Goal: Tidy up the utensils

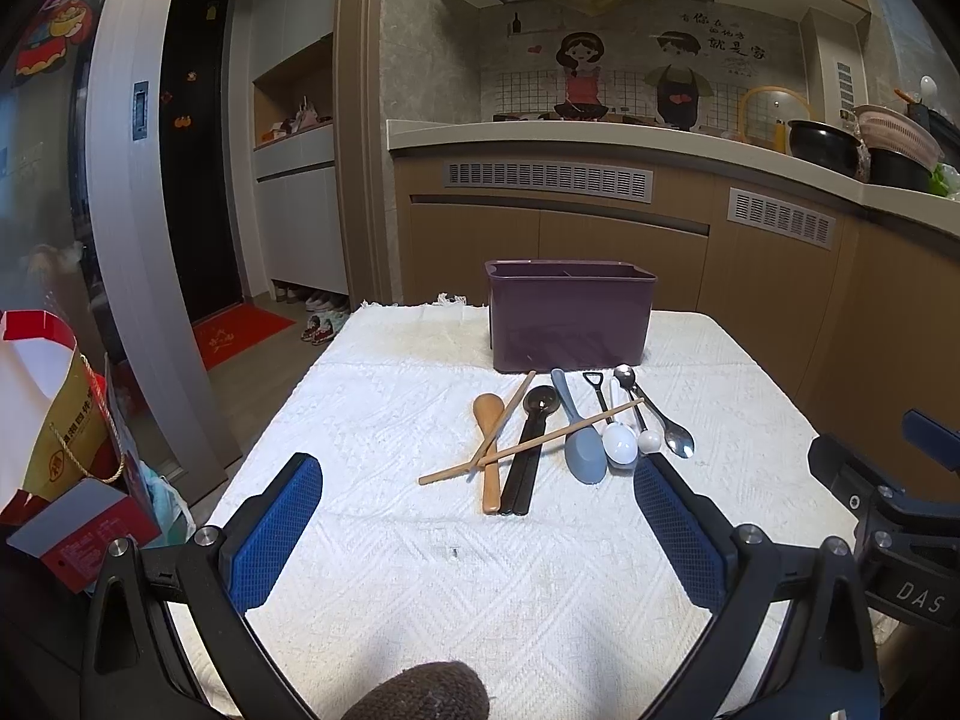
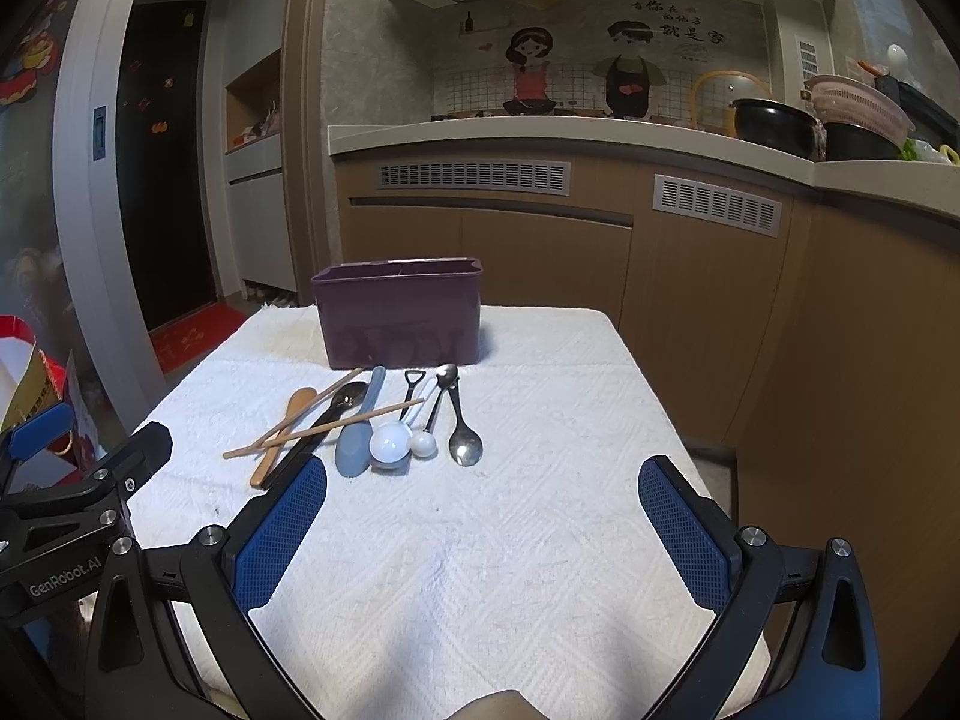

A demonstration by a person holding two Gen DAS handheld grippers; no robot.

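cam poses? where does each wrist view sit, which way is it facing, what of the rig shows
Left wrist: on the left gripper, low over the white textured cloth, facing the purple plastic bin and kitchen counter; own blue-padded fingers wide apart, right gripper at the right edge.
Right wrist: on the right gripper, same heading, further right; own fingers wide apart, left gripper at the left edge.
Shared: bin, cloth, the row of spoons and chopsticks.
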